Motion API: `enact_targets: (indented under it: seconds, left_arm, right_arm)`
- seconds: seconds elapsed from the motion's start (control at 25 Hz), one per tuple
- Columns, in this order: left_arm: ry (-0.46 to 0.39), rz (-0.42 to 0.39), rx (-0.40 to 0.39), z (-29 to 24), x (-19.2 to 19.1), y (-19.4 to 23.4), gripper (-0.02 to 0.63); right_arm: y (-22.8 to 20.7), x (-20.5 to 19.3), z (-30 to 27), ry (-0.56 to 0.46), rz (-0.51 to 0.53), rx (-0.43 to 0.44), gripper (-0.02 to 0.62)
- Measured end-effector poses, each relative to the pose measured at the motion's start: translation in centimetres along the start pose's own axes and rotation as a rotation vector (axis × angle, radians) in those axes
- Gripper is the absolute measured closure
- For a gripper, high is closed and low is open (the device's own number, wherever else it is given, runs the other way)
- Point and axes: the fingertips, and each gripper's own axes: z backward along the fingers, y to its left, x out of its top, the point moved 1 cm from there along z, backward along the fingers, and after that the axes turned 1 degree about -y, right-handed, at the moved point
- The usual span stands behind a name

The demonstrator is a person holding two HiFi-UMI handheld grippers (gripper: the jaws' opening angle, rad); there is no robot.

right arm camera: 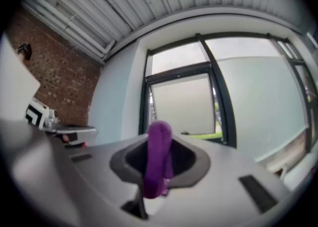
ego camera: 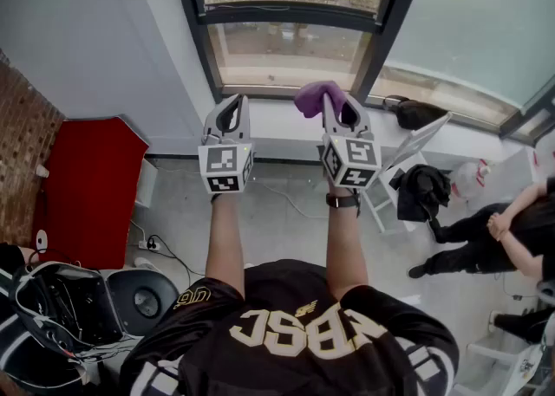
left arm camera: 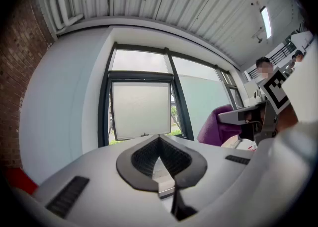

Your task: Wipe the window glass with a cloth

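Grey-walled room, head view: dark-framed window glass (ego camera: 290,52) ahead; left gripper (ego camera: 232,108) and right gripper (ego camera: 336,107) raised side by side, apart from glass. Left gripper view: jaws pressed together, nothing between. Right gripper view: jaws pinching folded purple cloth (right arm camera: 158,156), window beyond.

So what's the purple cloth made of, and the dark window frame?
The cloth looks like soft fabric, maybe fleece or microfibre: it is fuzzy, matte and folds limply. The frame is probably painted metal, since it is dark, smooth and straight-edged, though plastic is possible.
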Motion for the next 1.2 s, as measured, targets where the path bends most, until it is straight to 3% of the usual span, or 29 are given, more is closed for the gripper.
enact_targets:
  seconds: [0.28,0.68,0.92,1.2]
  left_arm:
    - [-0.001,0.088,-0.041,-1.4,0.6,-2.8,0.589]
    - [0.049,0.023,-0.049,-2.6,-1.8,-7.1,0.589]
    - [0.092,0.024,-0.048,-4.2,-5.4,-4.9,0.589]
    - [0.065,0.039,-0.091,-12.2,-8.9,1.5,0.589]
  right_arm:
    - [-2.7,1.2,1.1,-0.006,-0.008,0.013,0.512]
    - [-6.6,-2.0,1.5,0.033,-0.086,0.023,0.512]
    - [-6.5,-5.5,-1.6,0.082,-0.113,0.007,0.512]
    - [-6.5,-8.3,-10.6,0.090,-0.116,-0.056,0.512]
